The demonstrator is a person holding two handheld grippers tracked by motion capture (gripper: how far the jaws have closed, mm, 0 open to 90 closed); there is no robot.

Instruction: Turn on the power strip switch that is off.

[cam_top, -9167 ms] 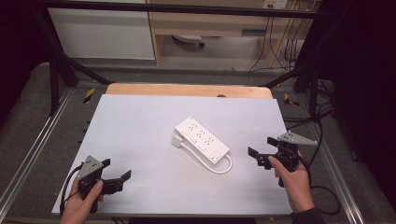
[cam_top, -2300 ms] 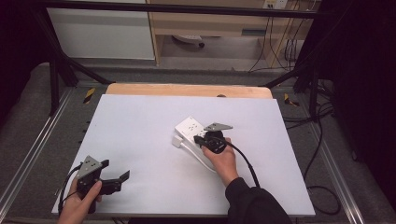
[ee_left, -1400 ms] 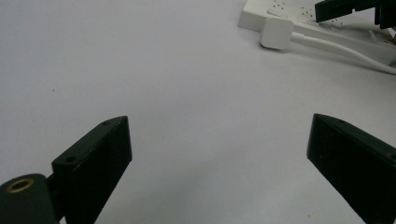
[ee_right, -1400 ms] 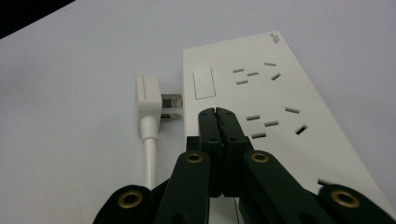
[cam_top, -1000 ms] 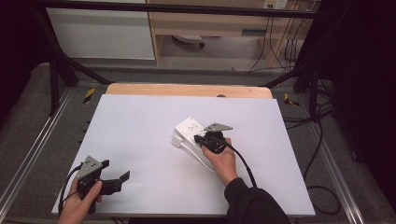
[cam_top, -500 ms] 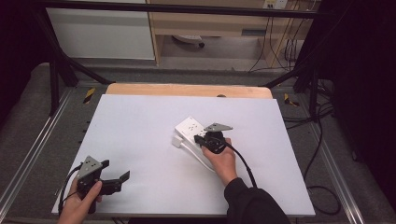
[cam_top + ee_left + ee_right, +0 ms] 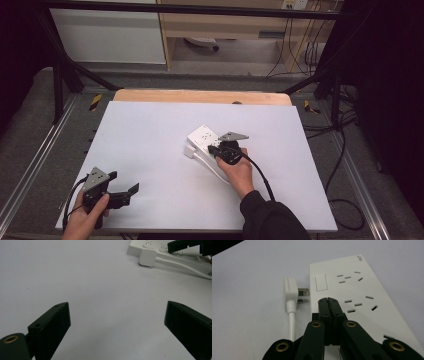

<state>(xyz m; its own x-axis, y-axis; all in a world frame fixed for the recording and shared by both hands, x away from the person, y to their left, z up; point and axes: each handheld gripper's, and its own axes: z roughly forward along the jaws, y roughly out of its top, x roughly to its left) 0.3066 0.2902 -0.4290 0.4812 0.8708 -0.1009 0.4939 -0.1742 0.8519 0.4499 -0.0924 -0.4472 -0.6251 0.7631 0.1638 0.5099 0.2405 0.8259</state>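
A white table top (image 7: 150,150) spreads under both claws, with a strip of bare wood (image 7: 200,96) along its far edge, well beyond them. Grey floor and metal rails lie to either side, and dark cables (image 7: 345,165) trail on the floor off to the right of the right claw.

The power strip (image 7: 352,287) is the largest thing on the table. It lies flat, directly beneath and ahead of the right claw (image 7: 327,300), its face turned up with rows of socket slots and a rectangular switch (image 7: 320,282) just ahead of the claw tips and slightly to their left. In the high view the strip (image 7: 202,137) sits near the middle of the table, with the right claw (image 7: 214,149) over its near part and the right hand (image 7: 235,170) behind it.

The right claw is clenched: its two black jaws meet with nothing between them, and their tips rest on or just above the strip's face, near the switch; contact is hard to judge.

The left claw (image 7: 125,192) rests near the table's front left corner, well apart from the strip, gripped by the left hand (image 7: 87,217). It is released, its jaws standing wide apart over bare table in the left gripper view (image 7: 117,322), with the strip (image 7: 150,245) far ahead and to the right.

The white plug (image 7: 290,293) lies just left of the right claw's tips, beside the strip's edge, metal prongs pointing at the strip. Its white cord (image 7: 292,325) runs back alongside the claw.
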